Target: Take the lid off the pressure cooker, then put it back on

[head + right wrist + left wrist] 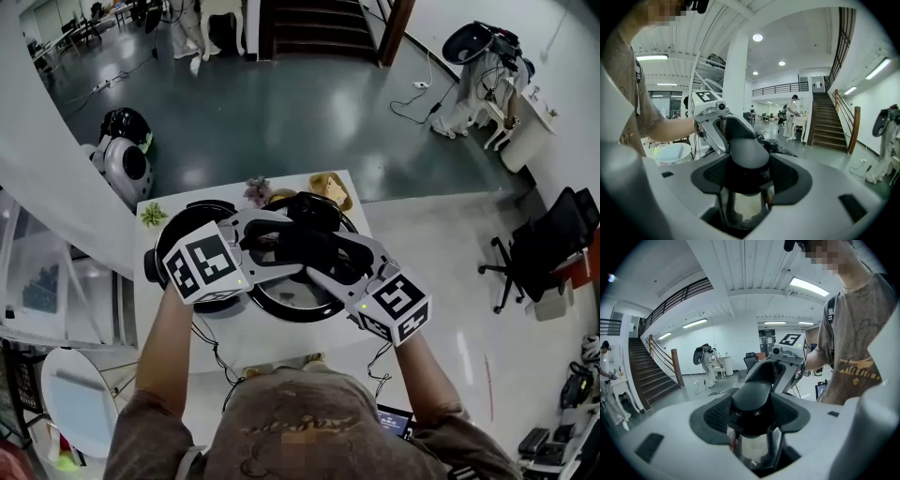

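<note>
Two grippers clamp the lid (292, 302) from opposite sides over the middle of the tabletop (281, 352). Left gripper (752, 416): jaws pressed onto a black side handle (751, 397). Right gripper (743, 176): jaws pressed onto the opposite black handle (746, 154). The pot (200, 208) stands at the tabletop's left edge, mostly hidden behind the left gripper's marker cube (202, 264).
</note>
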Demonstrator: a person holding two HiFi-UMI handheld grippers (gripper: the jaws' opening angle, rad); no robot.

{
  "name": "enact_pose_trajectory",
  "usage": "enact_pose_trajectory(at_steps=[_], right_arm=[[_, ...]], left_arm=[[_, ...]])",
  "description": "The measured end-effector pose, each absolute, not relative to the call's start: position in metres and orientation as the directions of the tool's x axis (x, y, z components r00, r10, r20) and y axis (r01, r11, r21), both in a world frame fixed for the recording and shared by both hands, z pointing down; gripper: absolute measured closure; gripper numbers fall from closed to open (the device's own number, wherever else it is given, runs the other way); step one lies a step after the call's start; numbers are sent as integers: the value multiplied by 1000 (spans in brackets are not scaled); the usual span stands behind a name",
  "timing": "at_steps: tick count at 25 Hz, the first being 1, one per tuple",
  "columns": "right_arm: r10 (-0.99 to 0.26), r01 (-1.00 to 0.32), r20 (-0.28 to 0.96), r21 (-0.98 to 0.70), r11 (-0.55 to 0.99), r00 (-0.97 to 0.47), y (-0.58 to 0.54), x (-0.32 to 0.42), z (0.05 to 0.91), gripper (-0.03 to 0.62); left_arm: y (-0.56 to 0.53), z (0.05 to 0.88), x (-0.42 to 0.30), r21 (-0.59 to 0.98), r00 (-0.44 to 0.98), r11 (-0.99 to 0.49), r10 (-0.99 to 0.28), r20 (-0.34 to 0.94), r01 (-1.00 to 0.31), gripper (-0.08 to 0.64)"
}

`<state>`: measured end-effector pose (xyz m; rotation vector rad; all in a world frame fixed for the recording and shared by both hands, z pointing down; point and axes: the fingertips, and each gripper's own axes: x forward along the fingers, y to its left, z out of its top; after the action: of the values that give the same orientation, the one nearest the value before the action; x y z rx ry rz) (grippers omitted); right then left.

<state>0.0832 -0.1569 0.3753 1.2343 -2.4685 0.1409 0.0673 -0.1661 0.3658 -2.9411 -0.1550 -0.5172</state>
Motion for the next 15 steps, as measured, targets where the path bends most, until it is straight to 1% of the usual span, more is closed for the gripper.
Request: enact_pose_trajectory(at_steps=[2,6,15], right_arm=[[-752,-788,370,79,611,-546,-154,105,373,330],[-750,-786,361,71,615,-554,-140,179,365,330],[-734,-764,371,95,639,-568,-142,219,378,330]], left_arm=[[-163,364,89,-132,935,-983,76,347,129,294],[-149,355,164,-132,932,-983,73,355,127,295],[-150,369,203,-131,934,-987,38,354,89,293]])
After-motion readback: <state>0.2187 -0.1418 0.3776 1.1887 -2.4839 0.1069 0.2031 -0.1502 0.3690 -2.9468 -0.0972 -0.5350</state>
